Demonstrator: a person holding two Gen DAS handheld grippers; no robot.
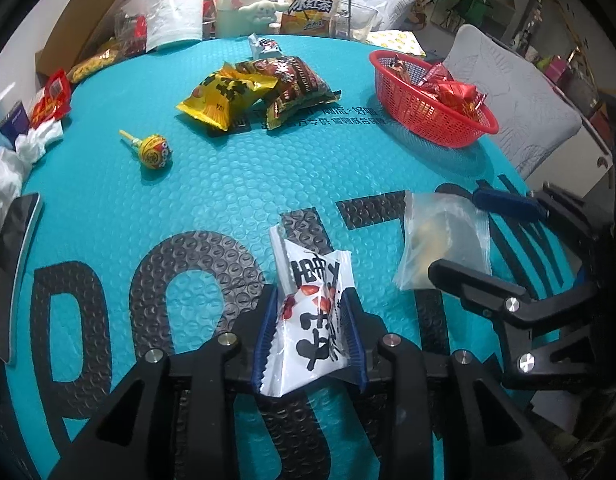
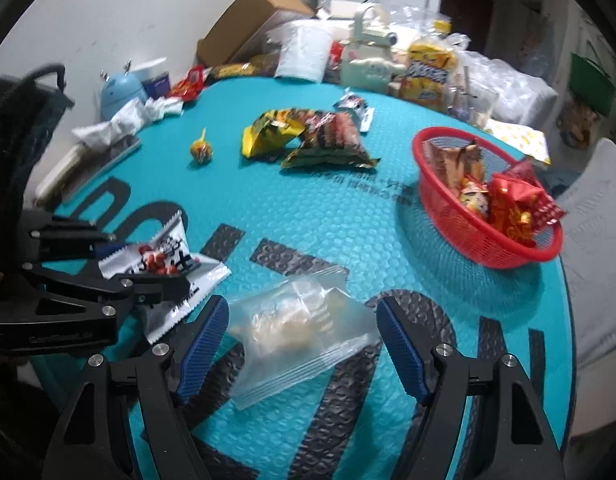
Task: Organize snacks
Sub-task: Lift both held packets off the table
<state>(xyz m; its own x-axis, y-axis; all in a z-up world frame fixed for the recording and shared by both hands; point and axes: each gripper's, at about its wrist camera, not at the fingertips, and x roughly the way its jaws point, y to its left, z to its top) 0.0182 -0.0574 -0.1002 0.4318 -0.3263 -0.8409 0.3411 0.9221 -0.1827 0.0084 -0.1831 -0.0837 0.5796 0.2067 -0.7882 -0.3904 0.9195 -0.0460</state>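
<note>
My left fingers (image 1: 268, 332) pinch a crinkly white snack packet (image 1: 312, 320); blue ribbed pads press both its sides. My right gripper (image 2: 302, 344) stands wide, a clear soft pouch (image 2: 304, 328) lying loose between the pads on the bubble-textured teal mat (image 2: 308, 208). Both grippers point steeply down. Red mesh basket (image 2: 484, 240) at 2 o'clock from the right gripper; foil bags (image 2: 308, 140) at 12.

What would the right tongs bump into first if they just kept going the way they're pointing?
Probably the clear packet, which lies on the teal mat between the open right tongs. They tilt downward, so the mat comes right after.
</note>
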